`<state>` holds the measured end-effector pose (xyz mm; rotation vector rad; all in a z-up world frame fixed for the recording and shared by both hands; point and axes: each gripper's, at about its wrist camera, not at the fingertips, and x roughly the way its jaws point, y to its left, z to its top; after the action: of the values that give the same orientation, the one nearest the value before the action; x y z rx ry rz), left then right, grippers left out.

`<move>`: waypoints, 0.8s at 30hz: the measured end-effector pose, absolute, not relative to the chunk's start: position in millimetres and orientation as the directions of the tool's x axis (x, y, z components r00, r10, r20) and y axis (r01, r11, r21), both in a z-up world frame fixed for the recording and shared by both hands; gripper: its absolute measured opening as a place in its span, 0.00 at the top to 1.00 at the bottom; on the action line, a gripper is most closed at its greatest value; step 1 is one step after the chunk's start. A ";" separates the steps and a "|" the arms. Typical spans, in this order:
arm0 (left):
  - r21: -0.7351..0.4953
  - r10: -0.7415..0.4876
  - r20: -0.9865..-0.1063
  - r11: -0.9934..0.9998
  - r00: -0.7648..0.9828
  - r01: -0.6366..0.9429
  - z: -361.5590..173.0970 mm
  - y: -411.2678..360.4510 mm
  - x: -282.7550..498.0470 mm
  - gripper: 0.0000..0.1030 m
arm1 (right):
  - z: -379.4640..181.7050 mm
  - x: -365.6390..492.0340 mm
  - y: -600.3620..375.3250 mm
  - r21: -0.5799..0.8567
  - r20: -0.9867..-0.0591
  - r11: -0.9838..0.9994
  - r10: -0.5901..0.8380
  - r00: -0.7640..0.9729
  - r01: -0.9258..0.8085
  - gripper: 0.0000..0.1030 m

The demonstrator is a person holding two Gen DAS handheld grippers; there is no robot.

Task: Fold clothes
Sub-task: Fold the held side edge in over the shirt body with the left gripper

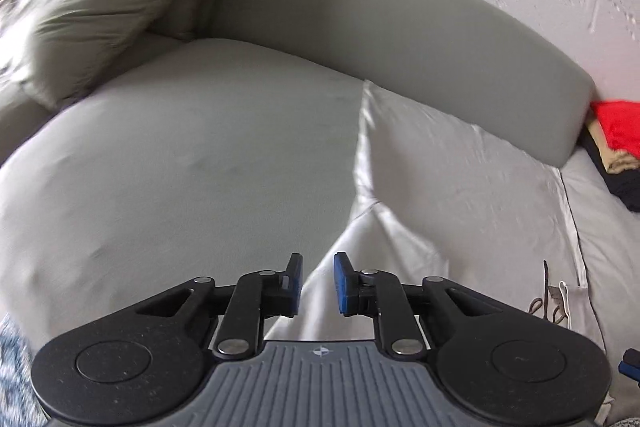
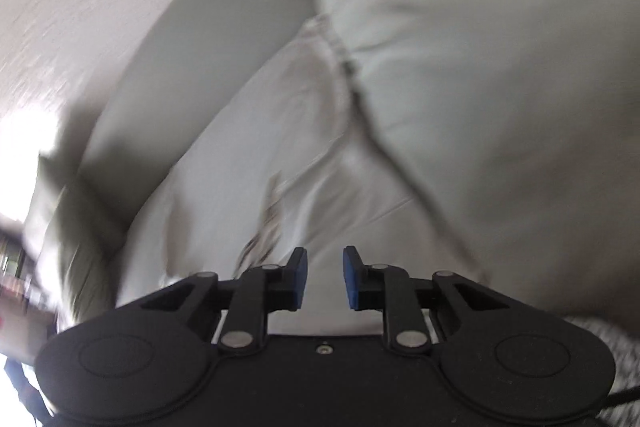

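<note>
Your left gripper (image 1: 318, 283) hangs over the sofa seat (image 1: 180, 155) with its jaws narrow and nothing between them; your right gripper (image 2: 324, 277) is the same, slightly parted and empty. The pale garment (image 1: 452, 195) lies spread on the seat against the backrest (image 1: 380, 27), just beyond both grippers, with a crease running down its near side. A pile of red and dark clothes (image 1: 618, 143) waits at the far right. You look to be between folds, so next you need to open up and pinch an edge.
</note>
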<state>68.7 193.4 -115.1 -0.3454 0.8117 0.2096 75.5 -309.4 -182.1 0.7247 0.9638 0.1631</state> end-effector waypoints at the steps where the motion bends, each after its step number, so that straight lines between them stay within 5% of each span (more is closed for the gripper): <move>1: -0.226 0.035 -0.748 0.925 0.663 -0.304 -120.9 194.5 79.8 0.89 | -186.3 80.8 -312.2 0.621 -0.699 0.758 0.422 0.577 0.198 0.80; 7: -0.236 -0.029 -0.866 0.903 0.499 -0.358 -158.9 202.2 120.5 0.90 | -210.8 100.2 -308.2 0.514 -0.795 0.818 0.341 0.502 0.259 0.82; 10: -0.199 -0.011 -0.885 0.913 0.466 -0.356 -159.2 202.0 117.6 0.82 | -212.8 100.1 -303.4 0.430 -0.849 0.859 0.280 0.449 0.278 0.83; 18: -0.066 0.088 -0.894 0.944 0.438 -0.324 -147.6 194.0 69.1 0.82 | -198.4 80.6 -294.4 0.255 -0.906 0.946 0.163 0.391 0.198 0.84; 24: -0.081 0.087 -0.831 0.958 0.549 -0.275 -130.7 199.1 54.8 0.83 | -180.6 74.8 -301.3 0.352 -0.846 0.916 0.223 0.484 0.194 0.76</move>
<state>54.8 199.1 -130.7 -0.2115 0.9681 0.2164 74.8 -301.3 -180.6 0.4344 1.0745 0.0187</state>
